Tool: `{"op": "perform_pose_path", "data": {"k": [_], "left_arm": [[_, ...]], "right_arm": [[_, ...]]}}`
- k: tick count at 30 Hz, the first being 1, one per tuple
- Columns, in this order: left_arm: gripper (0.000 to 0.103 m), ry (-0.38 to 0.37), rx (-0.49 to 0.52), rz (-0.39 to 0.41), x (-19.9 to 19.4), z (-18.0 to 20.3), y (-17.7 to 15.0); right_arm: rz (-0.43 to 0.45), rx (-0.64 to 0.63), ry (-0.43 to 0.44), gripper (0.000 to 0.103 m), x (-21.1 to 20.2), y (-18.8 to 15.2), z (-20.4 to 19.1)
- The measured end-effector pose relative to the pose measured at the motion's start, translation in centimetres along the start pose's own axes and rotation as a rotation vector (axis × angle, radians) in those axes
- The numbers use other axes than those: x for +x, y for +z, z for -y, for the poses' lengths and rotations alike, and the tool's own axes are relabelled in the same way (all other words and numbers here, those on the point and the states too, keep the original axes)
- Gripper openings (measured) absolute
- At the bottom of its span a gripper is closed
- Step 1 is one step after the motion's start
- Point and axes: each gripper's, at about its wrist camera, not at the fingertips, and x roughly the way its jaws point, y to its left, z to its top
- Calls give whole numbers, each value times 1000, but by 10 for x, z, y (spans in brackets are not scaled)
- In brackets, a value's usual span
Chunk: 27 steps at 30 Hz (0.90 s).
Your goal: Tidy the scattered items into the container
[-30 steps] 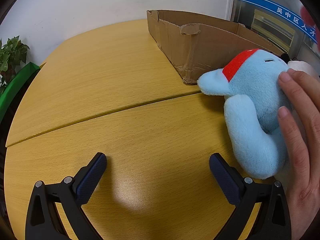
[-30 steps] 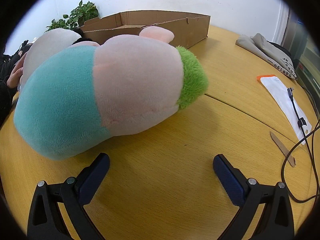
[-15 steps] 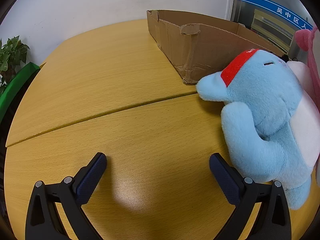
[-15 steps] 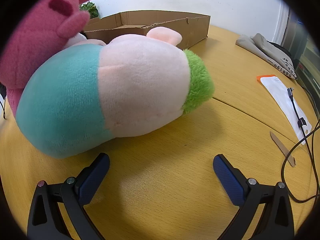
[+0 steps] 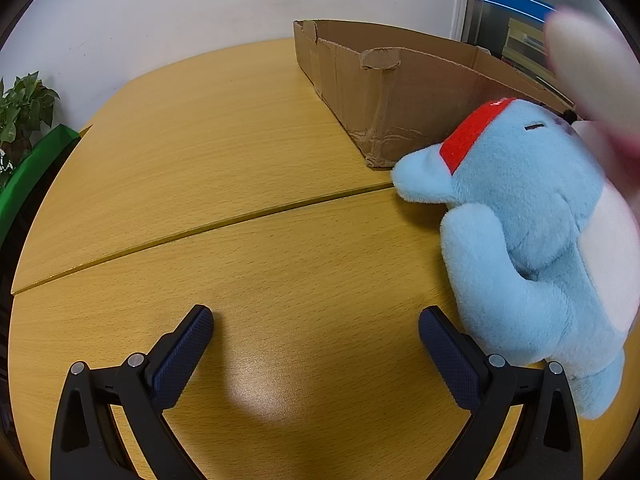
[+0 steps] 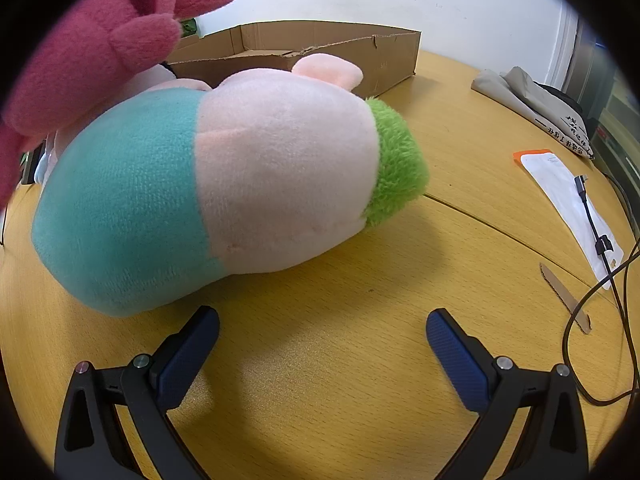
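1. Since the toys are not in the box yet, the tidy-up looks like it is just starting. The blue plush toy with the red band sits on the table, on the right side of the left view, just in front of the near corner of the cardboard box.
2. The big plush toy, teal, pale pink and green, lies on its side on the table in the right view. The same box is behind it, so it would only need a short lift up and over the wall.
3. A pink plush toy is high at the far left of the right view. I cannot tell what holds it up.
4. The left gripper is wide open and holds nothing. Its right finger is just beside the blue toy, so this toy is probably its easy first grab.
5. The right gripper is also wide open and holds nothing. It sits low, near the big toy, with its left finger close to the teal end.
6. Far to the right lie a white packet, a black cable, a strip of cardboard and a folded grey cloth. They lie well apart from the toys.
7. A green plant stands past the table's left edge.
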Motion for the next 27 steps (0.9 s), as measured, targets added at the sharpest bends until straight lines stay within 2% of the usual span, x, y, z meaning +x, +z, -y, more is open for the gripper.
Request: {"op": "perform_pose_path", "data": {"k": [27], "left_arm": [[103,-1,2,0,-1,1,-1]], "right_arm": [[0,-2,1,103,0,0,0]]}}
